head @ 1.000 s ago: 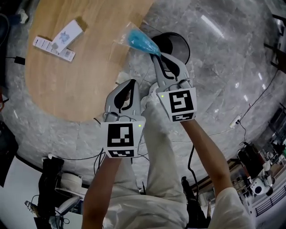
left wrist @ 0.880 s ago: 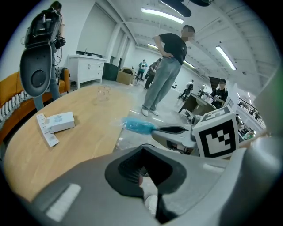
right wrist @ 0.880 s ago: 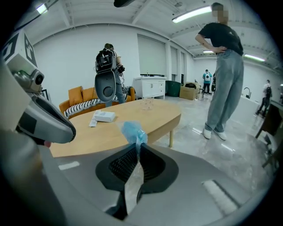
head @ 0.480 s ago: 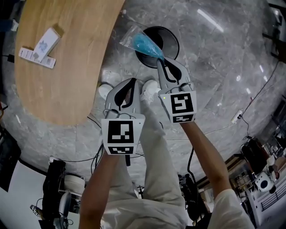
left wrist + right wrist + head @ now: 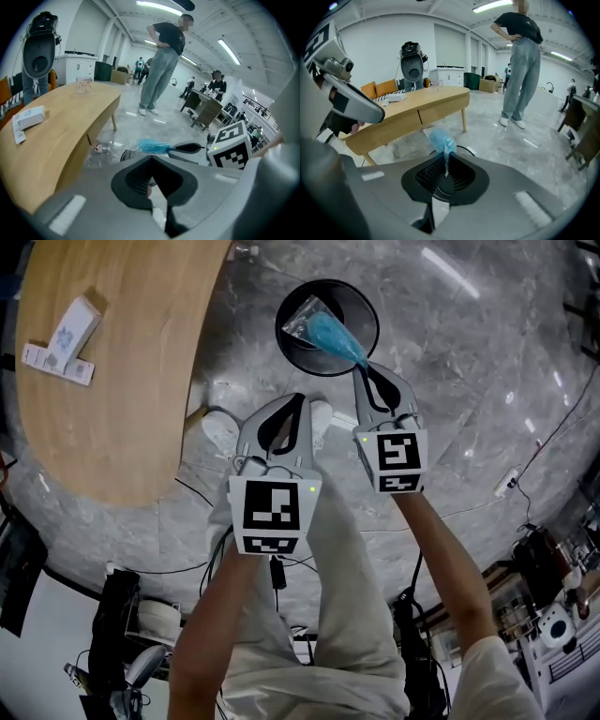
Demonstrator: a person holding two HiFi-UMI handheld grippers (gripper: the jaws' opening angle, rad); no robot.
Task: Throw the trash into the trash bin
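Both grippers have swung away from the wooden table [image 5: 112, 381] toward the upper middle of the head view. The blue plastic bag [image 5: 328, 331], which hung across the near rim half a second ago, now sits over the mouth of the black trash bin [image 5: 281, 326].

The right gripper [image 5: 359, 367] is clenched on a twisted corner of the bag, and its own view shows the thin film pinched between the closed tips with the blue bulk dangling beyond them. The left gripper [image 5: 298, 399] is closed on nothing and rides beside the right one, at the centre of the head view.

The step in hand looks like the drop. The bag's loose clear end reaches toward the bin's upper-left rim, so the grip point is best brought further over the middle of the opening and lower before letting go. The film is light and may cling to a pad, so the jaws should open wide, with a small shake if it sticks. The left gripper should stay out of the bag's path. Two small boxes [image 5: 66, 338] on the table, at the upper left of the head view, may be next.
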